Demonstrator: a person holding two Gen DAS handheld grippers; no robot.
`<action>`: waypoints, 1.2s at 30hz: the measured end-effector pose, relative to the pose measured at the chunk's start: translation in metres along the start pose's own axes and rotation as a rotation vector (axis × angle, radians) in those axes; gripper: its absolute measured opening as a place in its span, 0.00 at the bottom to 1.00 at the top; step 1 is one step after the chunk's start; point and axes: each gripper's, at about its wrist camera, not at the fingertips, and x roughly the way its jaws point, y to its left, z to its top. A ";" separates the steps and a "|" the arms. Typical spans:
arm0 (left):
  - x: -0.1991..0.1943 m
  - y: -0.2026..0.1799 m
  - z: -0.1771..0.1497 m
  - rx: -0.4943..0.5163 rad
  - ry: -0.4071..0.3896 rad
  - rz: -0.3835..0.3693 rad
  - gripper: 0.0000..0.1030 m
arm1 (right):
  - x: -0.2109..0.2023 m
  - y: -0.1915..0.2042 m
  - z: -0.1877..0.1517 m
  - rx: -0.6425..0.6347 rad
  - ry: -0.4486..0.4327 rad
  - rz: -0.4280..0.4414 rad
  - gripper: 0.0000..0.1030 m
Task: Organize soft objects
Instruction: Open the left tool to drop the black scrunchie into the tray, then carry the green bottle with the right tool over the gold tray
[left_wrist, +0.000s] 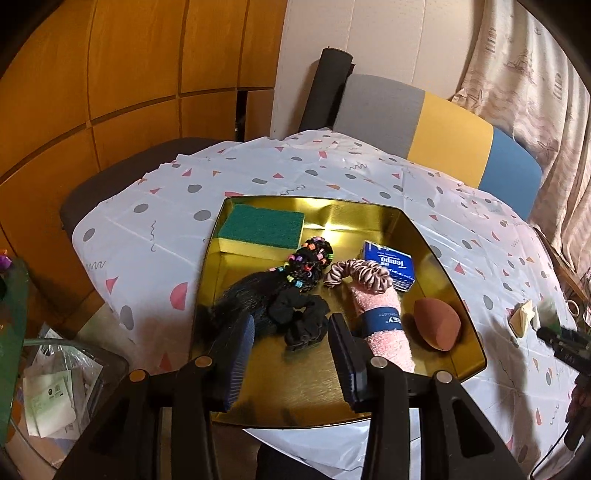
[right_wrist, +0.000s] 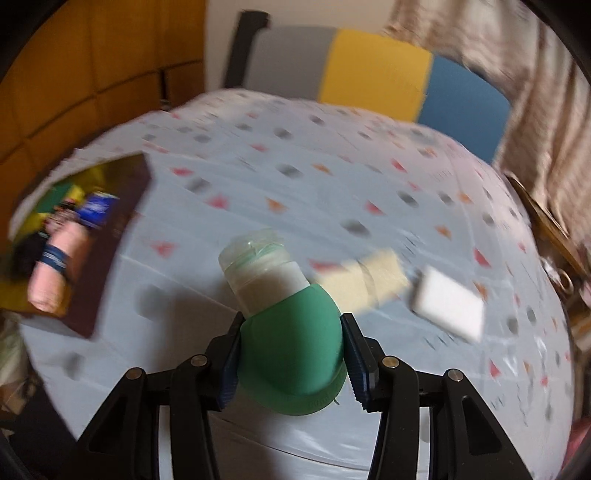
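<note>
A gold tray (left_wrist: 436, 254) on the table holds a green-and-yellow sponge (left_wrist: 262, 230), a black hairpiece with coloured beads (left_wrist: 295, 273), a black scrunchie (left_wrist: 301, 319), a pink scrunchie (left_wrist: 364, 275), a blue tissue pack (left_wrist: 391, 267), rolled pink socks (left_wrist: 384, 325) and a brown makeup sponge (left_wrist: 436, 323). My left gripper (left_wrist: 291, 360) is open and empty over the tray's near side. My right gripper (right_wrist: 291, 356) is shut on a green squeeze bottle (right_wrist: 288, 354) with a clear cap, held above the tablecloth. The tray (right_wrist: 122, 210) lies to its left, blurred.
A cream cloth piece (right_wrist: 364, 282) and a white block (right_wrist: 448, 306) lie on the patterned tablecloth (right_wrist: 332, 166) right of the bottle. A grey-yellow-blue chair back (left_wrist: 436, 129) stands behind the table. A bin with papers (left_wrist: 55, 395) sits low at left.
</note>
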 end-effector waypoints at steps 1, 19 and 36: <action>0.000 0.001 0.000 -0.001 0.001 0.001 0.40 | -0.003 0.012 0.007 -0.014 -0.016 0.024 0.48; -0.001 0.018 -0.004 -0.024 0.004 0.003 0.41 | 0.003 0.168 0.075 -0.147 -0.070 0.288 0.48; 0.005 0.034 -0.008 -0.061 0.032 0.008 0.40 | 0.088 0.244 0.098 -0.168 0.103 0.303 0.61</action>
